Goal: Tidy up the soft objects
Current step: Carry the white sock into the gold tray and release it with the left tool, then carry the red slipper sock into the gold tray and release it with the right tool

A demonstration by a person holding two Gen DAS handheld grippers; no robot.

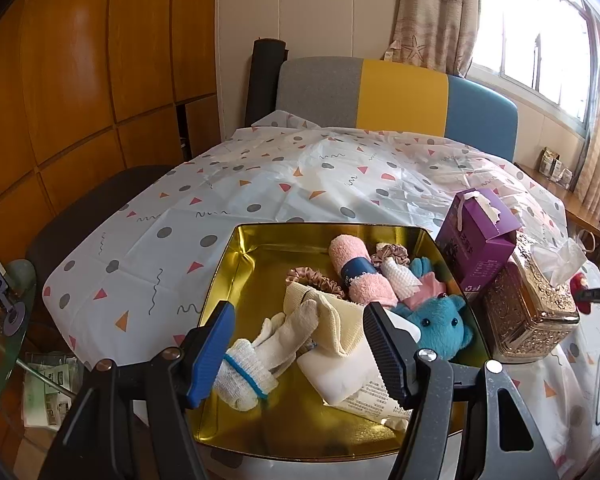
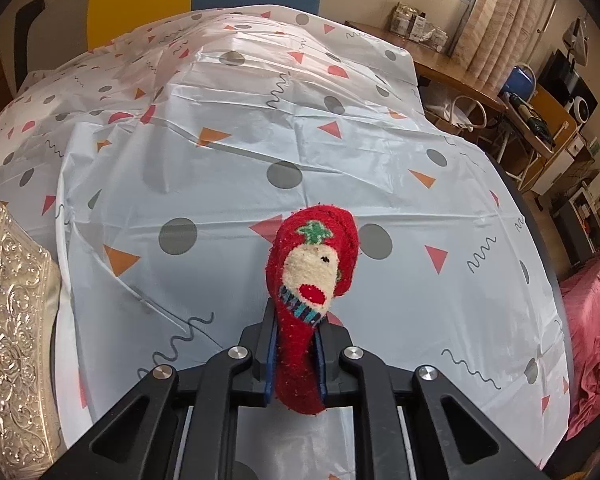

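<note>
Right gripper point(image 2: 296, 354): jaws clamped tight on a fuzzy red knitted sock w/ cream face and green leaf motif point(image 2: 312, 280), which sticks up fwd of the pads, above the white desk cover w/ grey dots and orange triangles point(image 2: 340, 152). Left gripper point(image 1: 304, 340): jaws approx. half open, nothing gripped, poised over the gold metal tin point(image 1: 260, 248). Directly under it lie a white knit glove w/ blue cuff stripe point(image 1: 252, 364) and cream cloth point(image 1: 332, 320); blue plush bear point(image 1: 440, 320) just right of its right pad, pink rolled towel point(image 1: 360, 272) beyond.
</note>
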